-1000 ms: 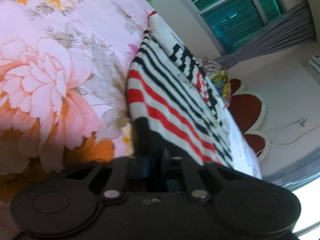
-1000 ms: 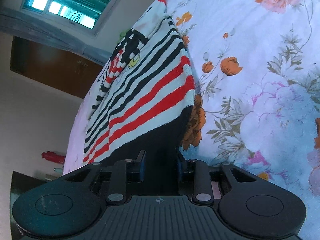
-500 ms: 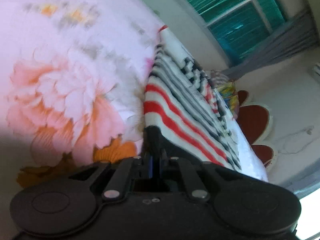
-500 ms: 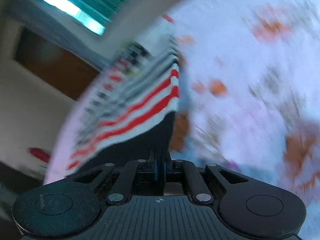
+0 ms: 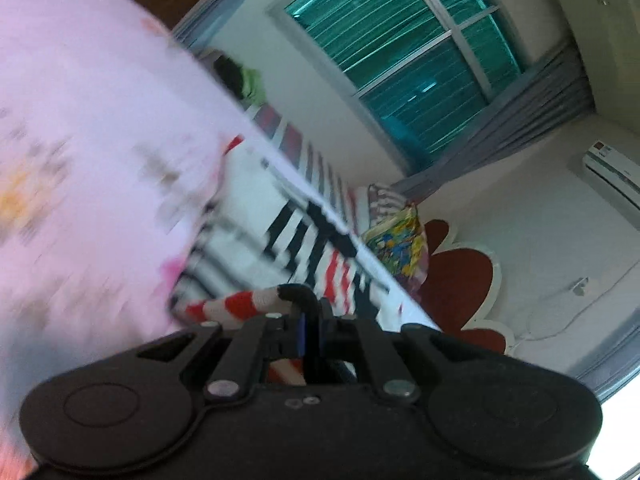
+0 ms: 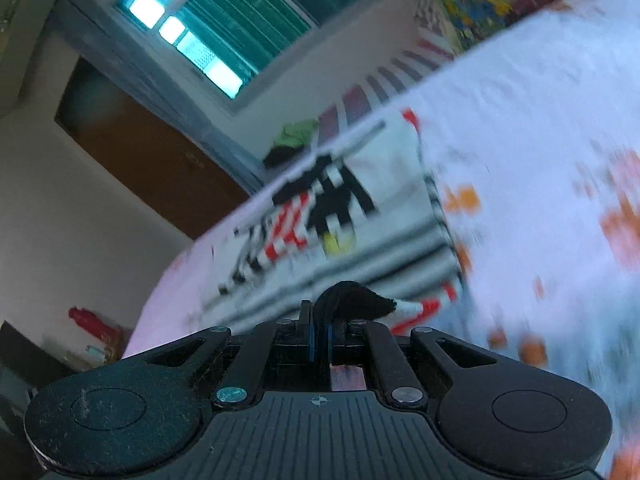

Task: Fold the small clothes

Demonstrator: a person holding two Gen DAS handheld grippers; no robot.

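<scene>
From the left wrist camera, the left gripper point(image 5: 310, 330) points up along the bed at a low angle, tilted so the room leans to one side. Its jaws are pinched together on the black hem of the striped sweater point(image 5: 256, 304), and the red and white bands curl over to the left of the fingers. The rest of the garment lies ahead on the floral bedsheet point(image 5: 92, 152), which is heavily blurred. Beyond the bed edge are a window point(image 5: 404, 64) with green blinds, a grey curtain point(image 5: 516, 120) and a colourful pillow point(image 5: 396, 240).

From the right wrist camera, the right gripper point(image 6: 321, 338) also aims low over the bed, rolled the other way. Its jaws are closed on a bunched black corner of the striped sweater point(image 6: 352, 300), with a red and white edge trailing to the right. The sweater body spreads ahead on the blurred bedsheet point(image 6: 540, 140). A brown door point(image 6: 132, 148) and the window point(image 6: 224, 24) stand behind.
</scene>
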